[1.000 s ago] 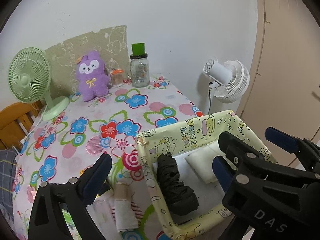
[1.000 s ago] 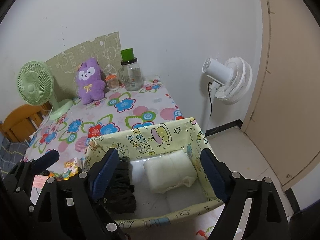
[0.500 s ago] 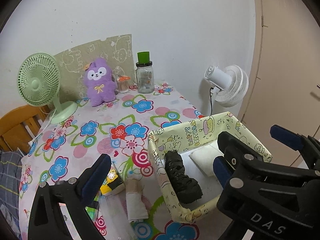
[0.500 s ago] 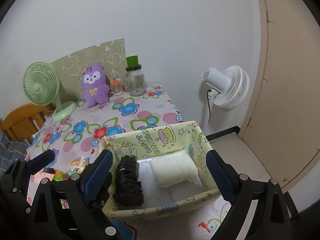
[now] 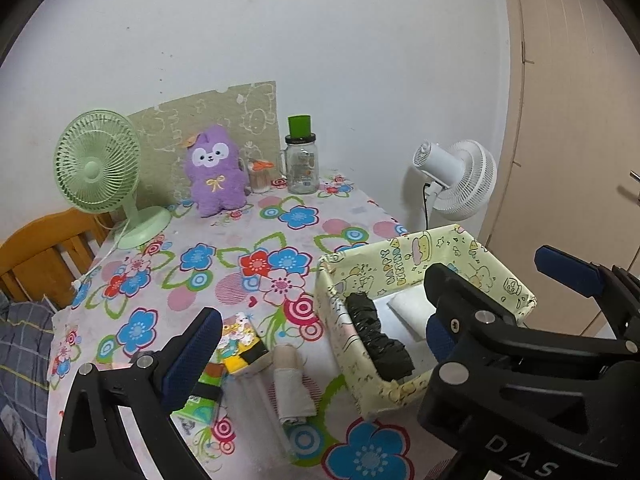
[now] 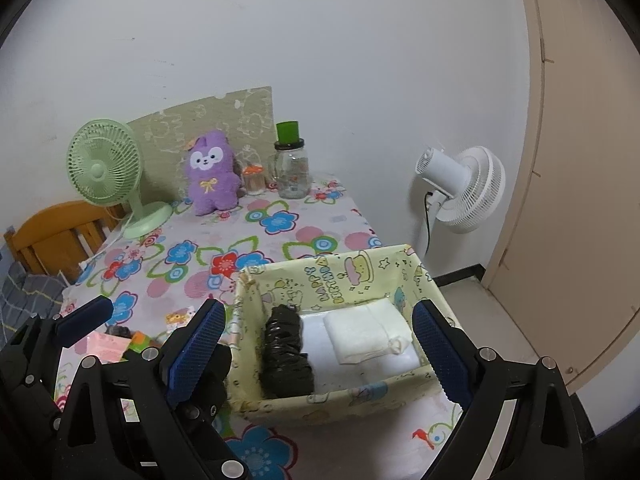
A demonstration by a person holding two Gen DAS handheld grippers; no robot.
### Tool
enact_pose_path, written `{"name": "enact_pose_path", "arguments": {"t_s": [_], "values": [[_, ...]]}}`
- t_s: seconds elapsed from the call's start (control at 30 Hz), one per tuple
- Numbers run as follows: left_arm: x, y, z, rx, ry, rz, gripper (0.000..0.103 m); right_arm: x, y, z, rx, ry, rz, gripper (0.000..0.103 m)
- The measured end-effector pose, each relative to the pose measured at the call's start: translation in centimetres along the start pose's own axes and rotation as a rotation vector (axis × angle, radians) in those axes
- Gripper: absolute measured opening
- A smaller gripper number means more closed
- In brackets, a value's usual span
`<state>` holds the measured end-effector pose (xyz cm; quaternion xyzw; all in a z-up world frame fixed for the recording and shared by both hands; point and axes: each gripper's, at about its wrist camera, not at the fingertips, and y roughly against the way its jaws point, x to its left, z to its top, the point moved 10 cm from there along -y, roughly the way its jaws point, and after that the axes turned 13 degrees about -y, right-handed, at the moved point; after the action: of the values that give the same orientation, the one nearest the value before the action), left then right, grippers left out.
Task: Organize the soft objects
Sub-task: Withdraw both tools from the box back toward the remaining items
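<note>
The right gripper point(image 6: 316, 352) is hanging spread wide and empty above the near side of the yellow cartoon-print box point(image 6: 344, 276), its blue pads standing either side of the box's contents without touching them; inside the box a crumpled black roll point(image 6: 286, 352) is lying along the left wall, and a folded white cloth point(image 6: 366, 336) is resting beside it toward the right.

The left gripper point(image 5: 316, 340) is also hovering open, nothing between its pads, over the flowered tablecloth point(image 5: 256, 256) just left of the box; below it a beige rolled cloth point(image 5: 290, 384) is lying on the table close to the box's left wall, waiting to be put away, with a small yellow printed packet point(image 5: 240, 340) and a green packet point(image 5: 200, 404) alongside; whether those packets are soft tissue packs is hard to say from here.

The beige roll is looking light, limp and compressible, likely to sag or unroll if taken by one end; pinching it across its middle, where the layers are thickest, should be keeping it bundled, and a firm squeeze is doing it no harm. The packets seem slicker, their wrapping possibly sliding between the pads; gripping across the narrow sides looks safest.
</note>
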<state>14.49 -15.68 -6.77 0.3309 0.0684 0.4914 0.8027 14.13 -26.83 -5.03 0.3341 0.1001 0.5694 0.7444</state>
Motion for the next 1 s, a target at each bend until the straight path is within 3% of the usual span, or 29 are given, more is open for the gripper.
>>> {"name": "enact_pose_path", "arguments": {"t_s": [1.0], "values": [[4.9, 4.4, -4.8, -0.011, 0.045, 0.051, 0.103, 7.4, 3.1, -3.9, -0.012, 0.086, 0.126, 0.096]]}}
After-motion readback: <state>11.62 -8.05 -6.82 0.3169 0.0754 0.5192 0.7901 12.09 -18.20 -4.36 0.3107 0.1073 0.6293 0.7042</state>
